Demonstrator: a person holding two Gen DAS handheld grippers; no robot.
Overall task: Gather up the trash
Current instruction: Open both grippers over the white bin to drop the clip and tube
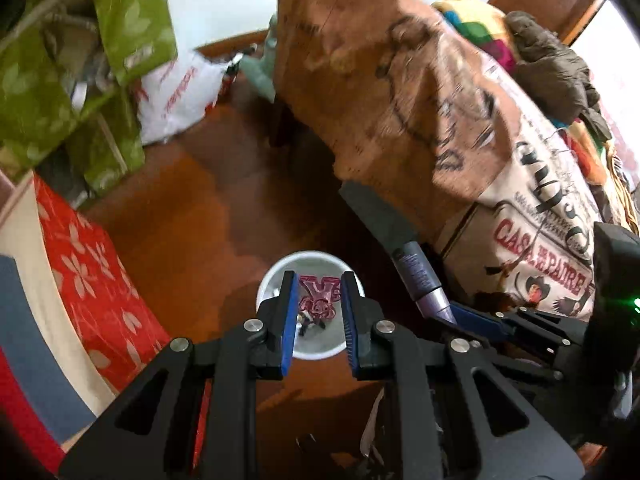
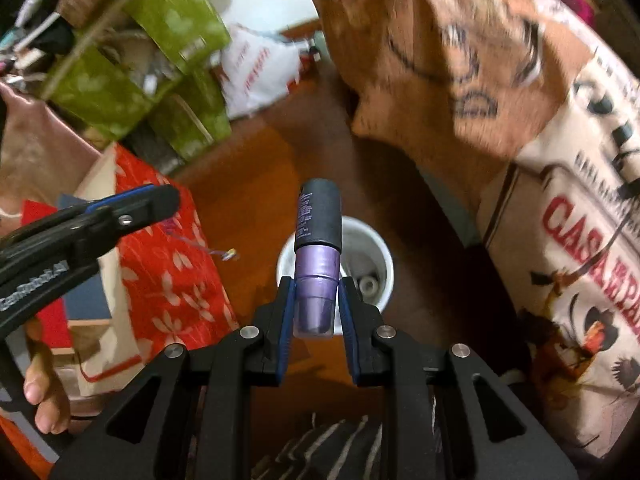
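A white bin (image 1: 316, 350) stands on the wooden floor; it also shows in the right wrist view (image 2: 374, 240). My left gripper (image 1: 318, 280) hangs above it, shut on a crumpled purple wrapper (image 1: 318, 296). My right gripper (image 2: 316, 284) is shut on a purple tube with a dark cap (image 2: 318, 240), held over the bin's rim. The tube (image 1: 420, 276) shows to the right of the bin in the left wrist view. The left gripper (image 2: 160, 202) shows at the left of the right wrist view. A small white object (image 2: 368, 282) lies in the bin.
A red floral box (image 1: 92, 276) stands left of the bin. Green floral boxes (image 1: 48, 92) and a white plastic bag (image 1: 180, 92) sit at the back left. A brown printed cloth over furniture (image 1: 420, 92) fills the right. Wooden floor (image 1: 192, 216) lies between.
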